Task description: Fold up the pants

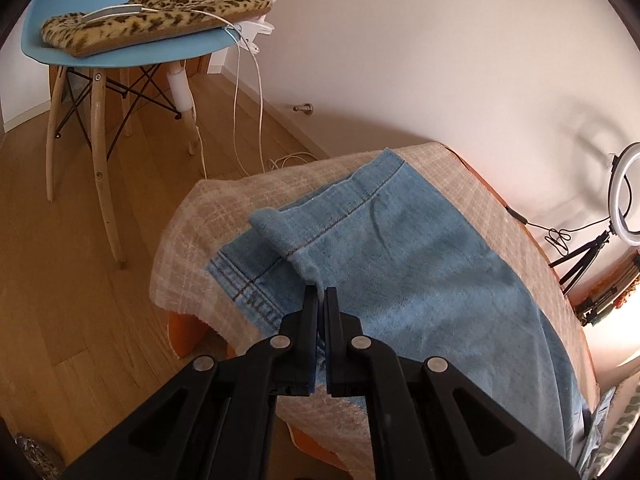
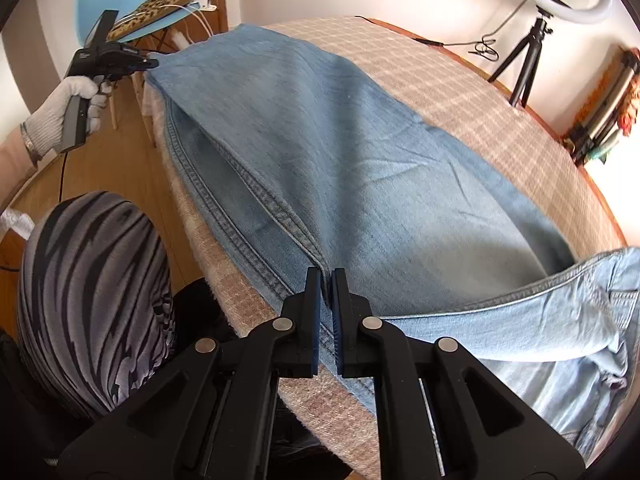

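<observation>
Light blue jeans (image 1: pixel 400 264) lie along a table covered with a beige checked cloth (image 1: pixel 192 240). My left gripper (image 1: pixel 322 292) is shut on a raised fold of denim at the leg hem end. In the right wrist view the jeans (image 2: pixel 340 152) stretch away, with the upper part bunched at the lower right. My right gripper (image 2: pixel 327 276) is shut on the seamed edge of the jeans near the table's near side. The left gripper (image 2: pixel 120 56) shows there at the far hem, held by a white-gloved hand.
A blue chair (image 1: pixel 120 40) with a leopard-print cushion (image 1: pixel 160 20) stands on the wood floor beyond the table's end. A ring light on a tripod (image 2: pixel 536 28) stands at the table's far side. The person's striped knee (image 2: pixel 92 288) is beside the table's near edge.
</observation>
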Tool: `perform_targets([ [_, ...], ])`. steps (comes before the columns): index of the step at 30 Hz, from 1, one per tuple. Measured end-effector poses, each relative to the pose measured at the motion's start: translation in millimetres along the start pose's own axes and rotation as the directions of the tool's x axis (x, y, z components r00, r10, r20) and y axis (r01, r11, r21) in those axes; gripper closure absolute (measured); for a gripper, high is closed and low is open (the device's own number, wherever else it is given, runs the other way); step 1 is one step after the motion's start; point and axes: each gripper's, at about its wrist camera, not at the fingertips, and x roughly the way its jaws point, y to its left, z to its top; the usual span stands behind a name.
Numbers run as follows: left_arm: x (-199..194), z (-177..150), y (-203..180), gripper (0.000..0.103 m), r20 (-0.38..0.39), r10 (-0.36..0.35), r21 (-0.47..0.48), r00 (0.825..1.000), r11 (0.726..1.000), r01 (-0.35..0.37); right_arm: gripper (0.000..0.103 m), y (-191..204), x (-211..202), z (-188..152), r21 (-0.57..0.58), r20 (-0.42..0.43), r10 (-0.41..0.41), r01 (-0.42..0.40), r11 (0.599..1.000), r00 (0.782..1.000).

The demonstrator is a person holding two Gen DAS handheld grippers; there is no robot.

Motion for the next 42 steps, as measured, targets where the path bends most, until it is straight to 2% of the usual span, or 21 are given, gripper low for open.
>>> perform_targets([
  [2, -1.5, 2.0, 0.7, 0.103, -0.013, -0.013, 0.017, 1.0, 1.0, 0.013, 0.096, -4.0, 2.2, -2.7, 0.045, 0.006, 0.012, -0.012, 0.999, 1.0],
  [5, -3.6, 5.0, -1.2, 0.1, -0.039, 0.008, 0.043, 0.999, 0.999, -0.007, 0.092, -12.8, -1.8, -5.3, 0.121, 0.032, 0.01, -0.014, 0.992, 0.999],
  [6, -5.0, 5.9, -1.7, 0.1, -0.045, 0.008, 0.053, 0.999, 0.999, -0.005, 0.086, -15.9, -6.0, -5.8, 0.149, 0.045, 0.007, -0.013, 0.989, 0.999],
  [8, -10.7, 7.7, -4.0, 0.1, -0.045, 0.018, 0.081, 0.999, 0.997, -0.014, 0.08, -24.4, -17.5, -6.6, 0.218, 0.075, -0.016, 0.0, 0.976, 0.997],
  [11, -19.6, 10.1, -3.1, 0.1, -0.031, 0.075, 0.116, 0.997, 0.991, -0.071, 0.06, -40.9, -33.5, -8.6, 0.311, 0.107, -0.06, 0.024, 0.95, 0.992],
  [13, -24.5, 13.2, 3.8, 0.1, -0.032, 0.093, 0.112, 0.995, 0.99, -0.089, 0.04, -51.5, -43.9, -13.7, 0.364, 0.11, -0.112, 0.065, 0.929, 0.988],
  [15, -28.5, 15.8, 6.9, 0.1, -0.039, 0.084, 0.11, 0.996, 0.991, -0.079, 0.035, -61.0, -52.5, -17.7, 0.409, 0.11, -0.157, 0.099, 0.907, 0.982],
  [18, -34.6, 20.0, -5.4, 0.1, -0.042, 0.057, 0.149, 0.998, 0.988, -0.05, 0.027, -74.9, -61.7, -23.1, 0.46, 0.098, -0.227, 0.158, 0.873, 0.969],
  [20, -39.1, 22.8, -23.4, 0.1, -0.046, 0.014, 0.192, 0.999, 0.981, -0.005, 0.022, -84.8, -68.9, -27.7, 0.495, 0.094, -0.275, 0.195, 0.847, 0.957],
  [24, -44.2, 27.0, -75.4, 0.1, -0.091, -0.11, 0.265, 0.99, 0.955, 0.131, 0.019, -102.6, -81.9, -37.7, 0.555, 0.085, -0.326, 0.227, 0.8, 0.941],
  [26, -42.0, 26.4, -105.8, 0.1, -0.139, -0.163, 0.296, 0.977, 0.934, 0.198, 0.018, -109.4, -88.0, -41.9, 0.569, 0.078, -0.349, 0.245, 0.785, 0.934],
  [29, -38.0, 17.4, -155.4, 0.1, -0.195, -0.218, 0.368, 0.956, 0.887, 0.277, 0.018, -118.9, -97.7, -49.3, 0.585, 0.068, -0.38, 0.272, 0.764, 0.922],
  [33, -28.2, -3.3, -218.2, 0.1, -0.294, -0.295, 0.416, 0.909, 0.817, 0.4, 0.018, -131.2, -112.6, -62.4, 0.615, 0.064, -0.402, 0.282, 0.737, 0.913],
  [38, -19.1, -40.1, -290.9, 0.1, -0.44, -0.358, 0.441, 0.824, 0.713, 0.545, 0.018, -152.0, -137.0, -83.2, 0.667, 0.064, -0.427, 0.279, 0.691, 0.902],
  [42, -15.3, -77.4, -353.4, 0.1, -0.554, -0.372, 0.453, 0.745, 0.616, 0.645, 0.018, -168.8, -161.9, -103.2, 0.715, 0.065, -0.452, 0.274, 0.643, 0.89],
])
